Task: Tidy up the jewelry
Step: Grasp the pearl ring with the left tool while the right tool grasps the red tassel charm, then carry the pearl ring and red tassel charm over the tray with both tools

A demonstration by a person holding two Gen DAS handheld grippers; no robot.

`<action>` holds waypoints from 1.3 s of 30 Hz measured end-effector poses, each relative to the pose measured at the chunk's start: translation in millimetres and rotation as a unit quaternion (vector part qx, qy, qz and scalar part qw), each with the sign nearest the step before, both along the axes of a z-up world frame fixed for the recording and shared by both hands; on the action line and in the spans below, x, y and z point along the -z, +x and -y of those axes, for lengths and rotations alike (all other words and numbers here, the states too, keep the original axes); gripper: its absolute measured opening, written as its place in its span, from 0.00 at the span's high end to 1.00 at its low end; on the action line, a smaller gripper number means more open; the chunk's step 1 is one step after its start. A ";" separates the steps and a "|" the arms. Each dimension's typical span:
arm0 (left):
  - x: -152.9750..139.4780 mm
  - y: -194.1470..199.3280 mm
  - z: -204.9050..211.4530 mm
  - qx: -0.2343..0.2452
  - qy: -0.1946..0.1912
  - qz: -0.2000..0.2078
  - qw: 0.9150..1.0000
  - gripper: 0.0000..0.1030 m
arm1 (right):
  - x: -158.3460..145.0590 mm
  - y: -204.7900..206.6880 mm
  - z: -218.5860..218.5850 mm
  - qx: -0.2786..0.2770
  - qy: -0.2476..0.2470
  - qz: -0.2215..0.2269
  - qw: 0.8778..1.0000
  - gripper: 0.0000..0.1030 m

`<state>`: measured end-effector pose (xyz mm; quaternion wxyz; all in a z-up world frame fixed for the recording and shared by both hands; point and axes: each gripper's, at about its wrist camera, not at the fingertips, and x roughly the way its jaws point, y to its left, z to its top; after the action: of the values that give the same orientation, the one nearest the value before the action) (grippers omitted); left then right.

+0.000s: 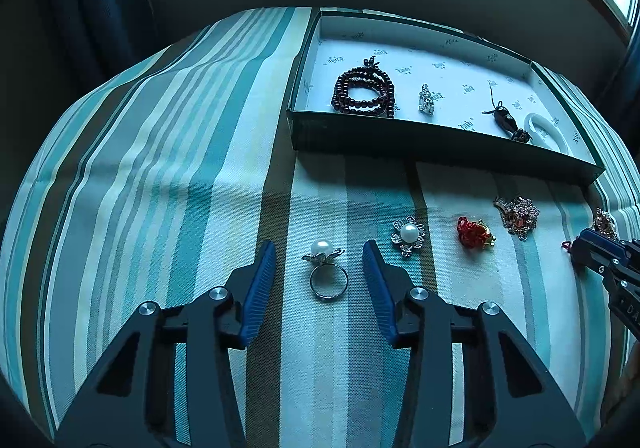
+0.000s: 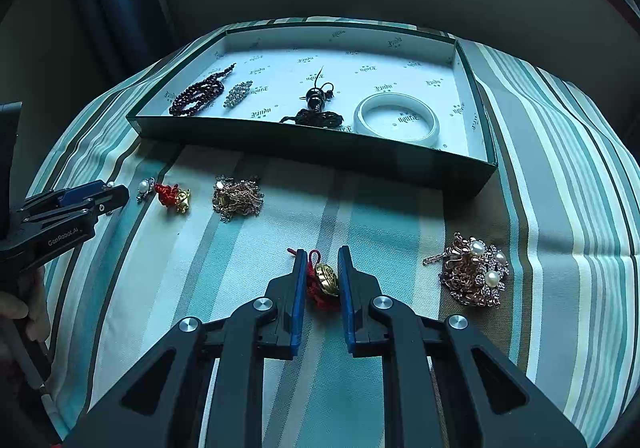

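The right gripper (image 2: 322,280) is seen closed on a red-corded gold charm (image 2: 325,279), its blue pads pressed against either side of the piece, which lies low over the striped tablecloth (image 2: 248,268); whether it has left the cloth cannot be told. The left gripper (image 1: 320,268) is held partly open astride a pearl ring (image 1: 325,268), a gap showing between each pad and the ring, so nothing is gripped there. Beyond the fingers, four pieces are found loose on the cloth: a pearl flower brooch (image 1: 408,236), a second red-and-gold charm (image 1: 474,234), a tangled gold chain (image 2: 237,197) and a large pearl-set brooch (image 2: 474,272). Farther back, an open green box (image 2: 312,151) with printed white lining is already filled with a dark bead bracelet (image 1: 363,92), a small crystal piece (image 1: 426,99), a dark corded pendant (image 2: 318,107) and a white bangle (image 2: 396,117). The task is judged less than half done: four pieces are stowed, while six are left outside the box.
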<state>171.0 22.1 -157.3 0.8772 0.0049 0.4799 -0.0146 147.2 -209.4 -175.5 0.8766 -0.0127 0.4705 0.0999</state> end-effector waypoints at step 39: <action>-16.8 -13.9 6.6 0.026 0.008 0.022 0.999 0.79 | -10.6 -7.8 0.7 0.002 -0.001 0.013 1.000 0.88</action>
<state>157.1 15.5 -140.5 0.8868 0.0243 0.4602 -0.0334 139.4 -210.1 -164.9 0.8831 -0.0144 0.4589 0.0972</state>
